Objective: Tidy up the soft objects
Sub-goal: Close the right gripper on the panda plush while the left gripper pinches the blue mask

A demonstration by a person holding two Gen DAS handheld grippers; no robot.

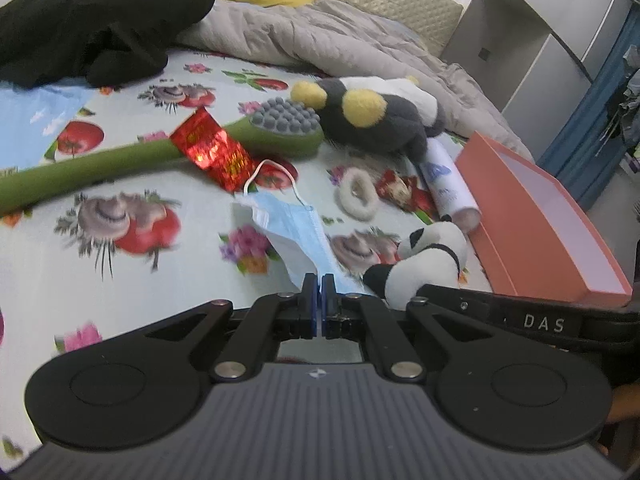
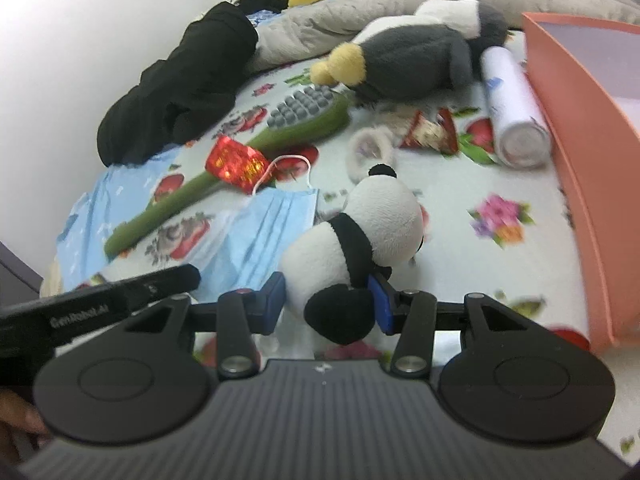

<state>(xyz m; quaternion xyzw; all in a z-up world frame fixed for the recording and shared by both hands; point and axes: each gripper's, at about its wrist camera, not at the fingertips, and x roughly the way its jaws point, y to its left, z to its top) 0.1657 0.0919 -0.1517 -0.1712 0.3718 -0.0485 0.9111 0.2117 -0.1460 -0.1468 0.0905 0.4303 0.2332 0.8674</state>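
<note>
Bedsheet (image 1: 120, 280); right gripper (image 1: 544, 322) reads "DAS".

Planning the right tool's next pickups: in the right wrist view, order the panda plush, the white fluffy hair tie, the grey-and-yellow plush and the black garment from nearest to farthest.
1. Black-and-white panda plush: between the right tool's pads.
2. White fluffy hair tie: just beyond the panda.
3. Grey-and-yellow plush toy: farther back, centre-right.
4. Black garment: far left; too close to call against the plush toy.

We see a black-and-white plush panda (image 2: 360, 240) near the front, pinched at its lower body; a blue face mask (image 2: 264, 236) lies crumpled just left, a grey-and-yellow plush toy (image 2: 412, 60) farther back.
</note>
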